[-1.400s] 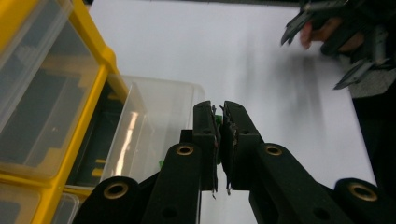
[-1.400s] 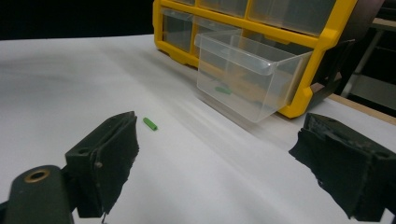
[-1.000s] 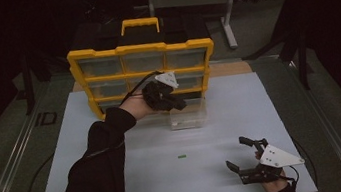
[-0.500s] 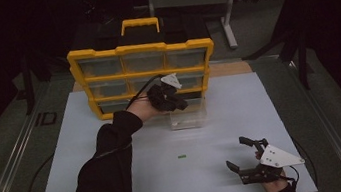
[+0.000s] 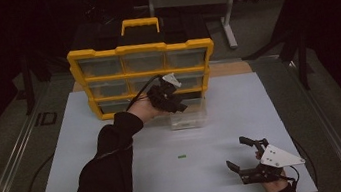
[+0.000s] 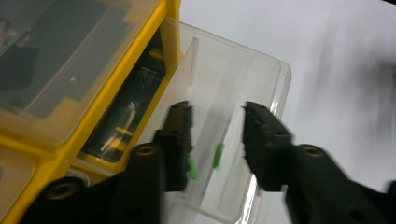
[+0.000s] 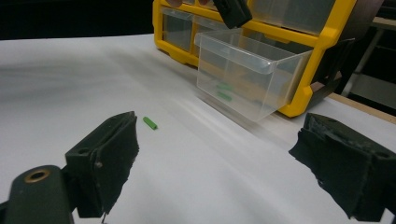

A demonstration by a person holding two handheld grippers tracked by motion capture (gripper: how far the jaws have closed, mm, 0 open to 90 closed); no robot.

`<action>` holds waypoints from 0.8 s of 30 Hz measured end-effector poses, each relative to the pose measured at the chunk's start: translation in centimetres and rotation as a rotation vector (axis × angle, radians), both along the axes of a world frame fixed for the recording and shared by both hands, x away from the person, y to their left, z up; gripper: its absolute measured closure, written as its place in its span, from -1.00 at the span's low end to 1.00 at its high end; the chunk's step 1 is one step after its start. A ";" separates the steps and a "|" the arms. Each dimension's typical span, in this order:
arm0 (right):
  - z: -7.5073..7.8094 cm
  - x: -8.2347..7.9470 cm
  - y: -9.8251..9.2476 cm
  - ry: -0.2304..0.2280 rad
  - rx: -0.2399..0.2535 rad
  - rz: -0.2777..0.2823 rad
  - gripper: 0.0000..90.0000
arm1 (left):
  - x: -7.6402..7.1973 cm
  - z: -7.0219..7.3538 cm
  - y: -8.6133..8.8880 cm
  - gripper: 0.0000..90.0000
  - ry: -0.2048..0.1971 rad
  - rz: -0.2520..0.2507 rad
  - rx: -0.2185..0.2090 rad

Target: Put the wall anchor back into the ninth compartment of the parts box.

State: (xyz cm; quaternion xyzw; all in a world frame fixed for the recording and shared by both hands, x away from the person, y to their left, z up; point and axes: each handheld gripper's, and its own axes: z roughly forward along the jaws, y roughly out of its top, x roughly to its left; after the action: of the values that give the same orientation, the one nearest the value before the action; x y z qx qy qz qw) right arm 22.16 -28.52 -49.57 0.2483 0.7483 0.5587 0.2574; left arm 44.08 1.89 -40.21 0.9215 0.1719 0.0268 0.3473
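Observation:
A yellow drawer organizer [image 5: 142, 72] stands at the back of the white mat [image 5: 90, 152]. A clear plastic drawer [image 5: 189, 116] sits pulled out on the mat in front of it. My left gripper [image 5: 175, 104] hangs just over that drawer [image 6: 280, 79], pointing down into it. Its jaws have just been opening and hold nothing. Two small green pieces [image 6: 217, 155] lie on the drawer floor below them. Another green piece [image 5: 182, 156] lies loose on the mat. My right gripper [image 5: 234, 152] rests open near the front right, facing the piece [image 7: 150, 122].
The organizer [image 7: 299, 32] has a yellow carry handle [image 5: 138, 25] and several closed clear drawers. A metal stand [image 5: 227, 12] rises behind the table. A rail [image 5: 11, 164] runs along the table's left side.
My left hand has sunk a little over the clear drawer. My right gripper has stayed where it was.

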 end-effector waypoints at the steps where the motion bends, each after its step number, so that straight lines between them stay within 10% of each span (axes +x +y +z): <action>1: 0.0 0.0 0.0 0.000 -0.001 0.000 -0.74 | -0.1 0.0 0.1 0.20 -0.008 0.000 -0.002; 13: 0.0 0.0 0.1 -0.003 -0.006 -0.002 -0.74 | -2.3 0.2 0.8 -0.88 0.044 -0.024 -0.048; 24: 0.0 0.0 0.1 0.002 -0.008 -0.003 -0.74 | -4.8 -0.5 2.0 -0.93 0.020 -0.052 -0.076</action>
State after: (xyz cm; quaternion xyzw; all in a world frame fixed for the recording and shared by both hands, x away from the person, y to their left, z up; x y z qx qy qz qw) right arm 22.17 -28.39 -49.59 0.2490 0.7503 0.5551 0.2585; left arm 39.30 3.85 -40.69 0.9119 0.1525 0.0018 0.3811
